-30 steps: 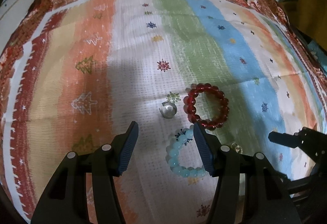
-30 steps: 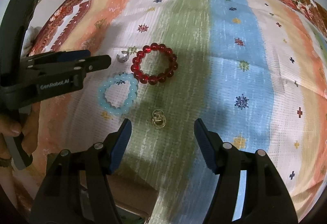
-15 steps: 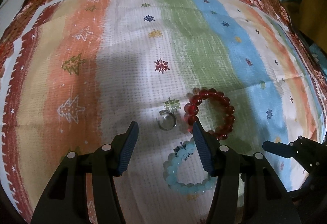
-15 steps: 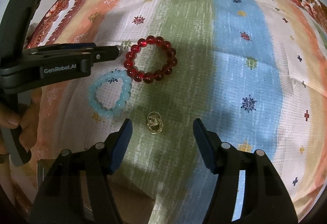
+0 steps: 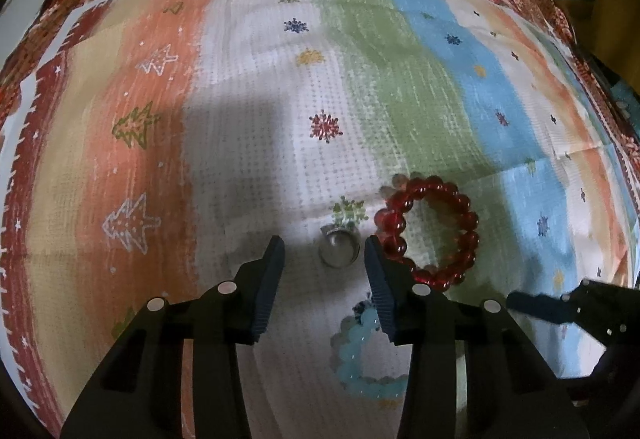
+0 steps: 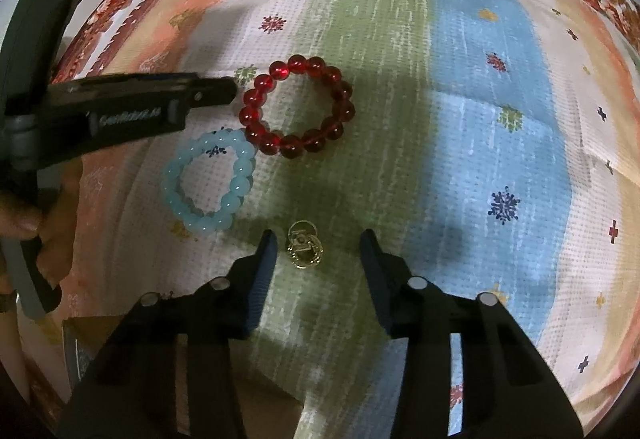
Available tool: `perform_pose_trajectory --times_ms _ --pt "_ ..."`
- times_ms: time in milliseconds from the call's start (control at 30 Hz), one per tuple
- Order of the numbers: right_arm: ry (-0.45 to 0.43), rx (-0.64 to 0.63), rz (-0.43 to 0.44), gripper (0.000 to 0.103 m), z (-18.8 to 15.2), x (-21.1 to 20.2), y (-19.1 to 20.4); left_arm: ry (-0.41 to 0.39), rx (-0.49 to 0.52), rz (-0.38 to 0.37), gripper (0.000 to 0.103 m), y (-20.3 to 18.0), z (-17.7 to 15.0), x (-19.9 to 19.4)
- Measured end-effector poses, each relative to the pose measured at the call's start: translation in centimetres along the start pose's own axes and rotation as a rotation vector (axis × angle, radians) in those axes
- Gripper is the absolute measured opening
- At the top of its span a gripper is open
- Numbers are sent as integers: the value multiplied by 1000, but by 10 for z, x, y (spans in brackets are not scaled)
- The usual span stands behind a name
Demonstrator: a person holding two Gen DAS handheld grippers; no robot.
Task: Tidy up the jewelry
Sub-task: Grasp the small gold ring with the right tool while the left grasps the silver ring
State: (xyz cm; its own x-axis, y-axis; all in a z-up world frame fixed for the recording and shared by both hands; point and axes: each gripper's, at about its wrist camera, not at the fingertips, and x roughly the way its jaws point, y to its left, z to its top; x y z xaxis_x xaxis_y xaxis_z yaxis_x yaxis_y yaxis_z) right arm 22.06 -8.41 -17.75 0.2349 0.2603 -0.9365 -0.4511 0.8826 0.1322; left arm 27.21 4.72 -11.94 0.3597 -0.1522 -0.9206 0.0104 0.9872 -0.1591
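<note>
Left gripper (image 5: pixel 324 251), jaws open, straddles a silver ring (image 5: pixel 338 249); right gripper (image 6: pixel 318 243), jaws open, frames gold earrings (image 6: pixel 304 249) near red bracelet (image 6: pixel 298 107).

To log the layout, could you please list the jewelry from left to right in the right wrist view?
Light blue bead bracelet → gold ring and red bead bracelet, which overlap in left-right position.

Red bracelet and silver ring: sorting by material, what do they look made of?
Red bracelet: translucent glossy beads, probably glass or resin, with bright highlights. Silver ring: grey polished metal by its sheen; the alloy cannot be told.
</note>
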Motion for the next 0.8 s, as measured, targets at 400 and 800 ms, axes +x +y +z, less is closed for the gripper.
perform_pose_trajectory --times_ms 400,800 --pt "26 -9 9 18 0 5 2 0 26 36 20 1 2 8" --pt "-5 -16 30 17 -1 -8 1 -21 -9 22 20 10 -4 -7"
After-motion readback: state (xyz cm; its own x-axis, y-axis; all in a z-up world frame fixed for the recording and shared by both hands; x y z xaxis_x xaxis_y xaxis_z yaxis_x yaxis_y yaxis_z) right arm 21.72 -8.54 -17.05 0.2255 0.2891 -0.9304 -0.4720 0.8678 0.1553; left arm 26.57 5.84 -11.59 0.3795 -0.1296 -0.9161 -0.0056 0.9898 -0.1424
